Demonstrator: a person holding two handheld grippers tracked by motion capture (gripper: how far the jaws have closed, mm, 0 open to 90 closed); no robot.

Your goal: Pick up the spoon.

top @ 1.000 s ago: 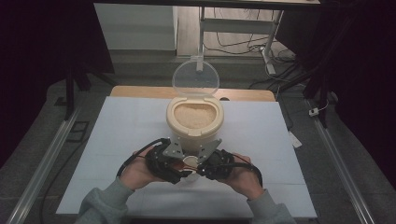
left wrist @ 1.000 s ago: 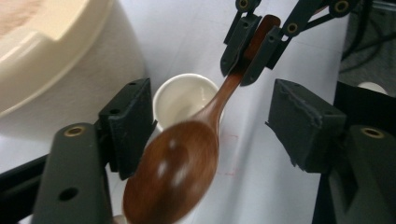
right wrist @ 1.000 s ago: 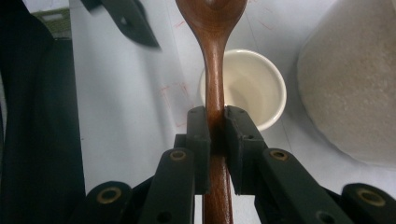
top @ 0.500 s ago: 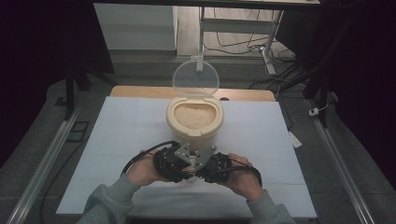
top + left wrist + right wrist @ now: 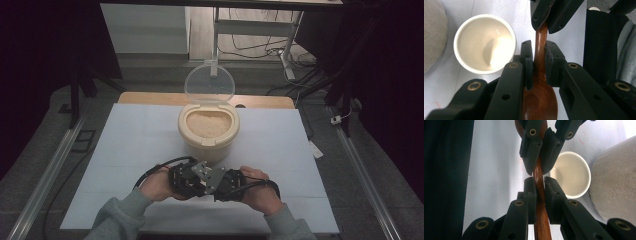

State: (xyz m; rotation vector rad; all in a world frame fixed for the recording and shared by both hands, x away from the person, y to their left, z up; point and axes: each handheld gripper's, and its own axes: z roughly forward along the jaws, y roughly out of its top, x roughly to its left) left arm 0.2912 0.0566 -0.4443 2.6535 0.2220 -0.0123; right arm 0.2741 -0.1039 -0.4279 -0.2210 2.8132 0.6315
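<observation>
Two grippers clamp one wooden spoon [image 5: 539, 75] between them, low over the near part of the white table [image 5: 125, 145], just in front of a rice container. Seen along the left gripper [image 5: 539, 63], its two black jaws have just been closing and now press on the spoon's neck from both sides, right where the handle widens into the bowl. The right gripper [image 5: 537, 192] is shut on the handle further along, its pads tight against the brown wood. Two holds on one utensil look like a handover from one hand to the other, with the second grip secured before the first lets go, so the spoon never hangs loose.

Just beside the spoon stands a small empty white cup [image 5: 484, 43], upright on the table. It sits touching or nearly touching the round beige container [image 5: 208, 131], which is full of rice. That container's clear lid [image 5: 209, 83] stands tipped up at the back, leaving the rice open to scoop from. Cup and container sit close together, probably so a scoop has only a short way to travel
</observation>
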